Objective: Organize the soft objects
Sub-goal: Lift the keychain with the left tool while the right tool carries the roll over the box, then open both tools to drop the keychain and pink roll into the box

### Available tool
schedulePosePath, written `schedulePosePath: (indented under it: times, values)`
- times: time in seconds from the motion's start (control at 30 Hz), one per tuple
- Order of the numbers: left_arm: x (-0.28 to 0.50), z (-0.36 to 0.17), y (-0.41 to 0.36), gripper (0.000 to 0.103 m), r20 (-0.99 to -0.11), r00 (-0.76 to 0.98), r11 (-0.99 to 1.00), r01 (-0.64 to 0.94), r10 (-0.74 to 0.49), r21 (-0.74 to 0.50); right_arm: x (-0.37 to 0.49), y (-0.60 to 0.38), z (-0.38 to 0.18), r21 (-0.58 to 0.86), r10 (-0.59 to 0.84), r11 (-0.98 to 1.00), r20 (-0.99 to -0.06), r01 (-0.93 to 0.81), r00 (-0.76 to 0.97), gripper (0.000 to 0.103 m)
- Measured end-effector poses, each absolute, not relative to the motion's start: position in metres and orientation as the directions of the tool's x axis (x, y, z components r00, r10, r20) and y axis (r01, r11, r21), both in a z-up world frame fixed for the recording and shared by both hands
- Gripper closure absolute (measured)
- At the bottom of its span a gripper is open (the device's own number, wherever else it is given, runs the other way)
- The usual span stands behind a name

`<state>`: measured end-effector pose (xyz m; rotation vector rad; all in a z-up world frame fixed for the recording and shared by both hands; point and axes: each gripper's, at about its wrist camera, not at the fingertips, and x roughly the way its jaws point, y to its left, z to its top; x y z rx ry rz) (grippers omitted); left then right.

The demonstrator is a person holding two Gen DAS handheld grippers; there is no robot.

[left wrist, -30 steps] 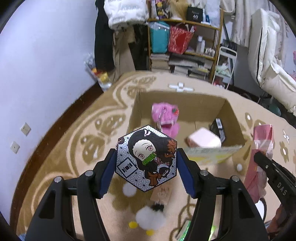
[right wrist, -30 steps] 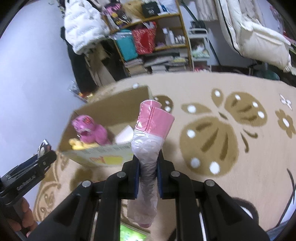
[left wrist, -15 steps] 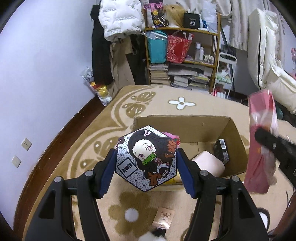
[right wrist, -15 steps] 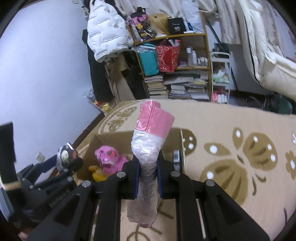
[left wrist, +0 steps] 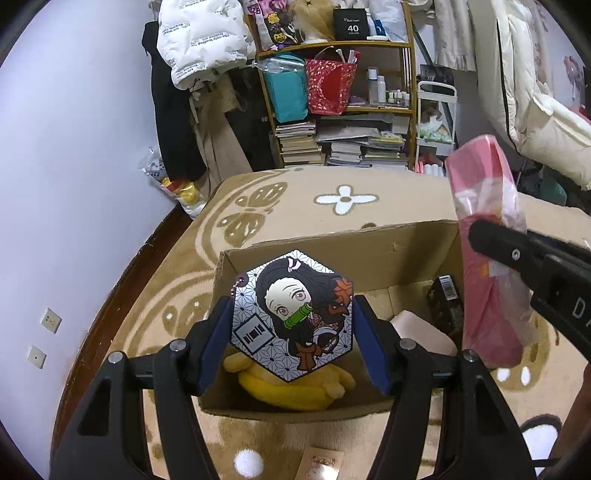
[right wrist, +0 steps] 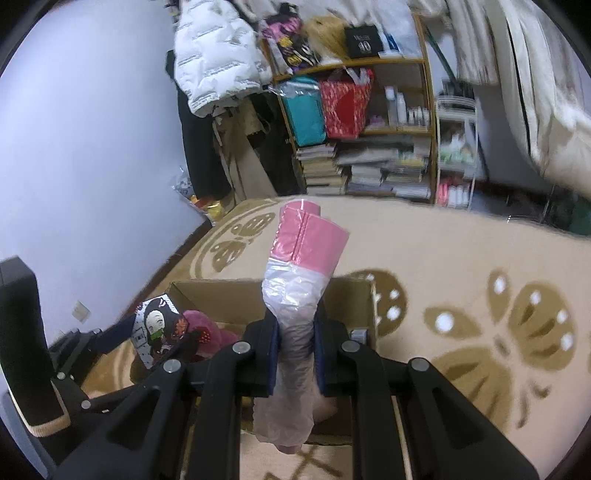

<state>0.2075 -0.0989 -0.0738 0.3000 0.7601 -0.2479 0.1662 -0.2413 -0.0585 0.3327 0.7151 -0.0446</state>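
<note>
Cardboard box [left wrist: 406,251] now sits right under both grippers, where a second ago it lay farther ahead on the rug [left wrist: 295,195]; both items look ready to drop in. Left gripper [left wrist: 291,328] has its jaws clamped on the edges of the hexagonal character coaster [left wrist: 291,317], over the yellow plush [left wrist: 291,387] inside. Right gripper [right wrist: 295,350] is clenched on the pink wrapped roll [right wrist: 306,243]. On the shelf, a black box [left wrist: 351,24] reads "40 COLORS".
</note>
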Motion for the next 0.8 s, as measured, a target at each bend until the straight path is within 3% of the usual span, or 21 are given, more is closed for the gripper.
schedulePosePath:
  times: [0.2, 0.4, 0.5, 0.53, 0.6, 0.67, 0.8]
  values:
    - [0.208, -0.09, -0.097, 0.04, -0.717, 0.692, 0.931, 0.313, -0.09, 0.185, 0.171, -0.255, -0.094, 0.484, 0.219, 0.859, -0.645, 0.169, 0.732, 0.085]
    - [0.211, -0.095, -0.103, 0.04, -0.707, 0.706, 0.928, 0.287, -0.038, 0.237, 0.17, -0.26, -0.106, 0.506, 0.211, 0.834, -0.66, 0.219, 0.721, 0.075]
    - [0.21, -0.091, -0.103, 0.035, -0.698, 0.715, 0.928, 0.277, -0.024, 0.251, 0.167, -0.264, -0.109, 0.515, 0.207, 0.823, -0.663, 0.239, 0.719, 0.066]
    - [0.21, -0.089, -0.101, 0.027, -0.695, 0.719, 0.928, 0.275, -0.025, 0.25, 0.166, -0.266, -0.108, 0.519, 0.209, 0.821, -0.661, 0.239, 0.72, 0.062]
    - [0.208, -0.085, -0.097, 0.02, -0.679, 0.733, 0.933, 0.263, -0.028, 0.245, 0.165, -0.266, -0.106, 0.512, 0.205, 0.825, -0.664, 0.237, 0.719, 0.049]
    - [0.207, -0.083, -0.092, 0.018, -0.68, 0.733, 0.937, 0.253, -0.025, 0.239, 0.163, -0.263, -0.103, 0.491, 0.194, 0.839, -0.672, 0.234, 0.715, 0.029]
    - [0.209, -0.079, -0.079, 0.013, -0.689, 0.724, 0.949, 0.238, -0.032, 0.205, 0.157, -0.26, -0.092, 0.476, 0.188, 0.854, -0.657, 0.209, 0.73, 0.022]
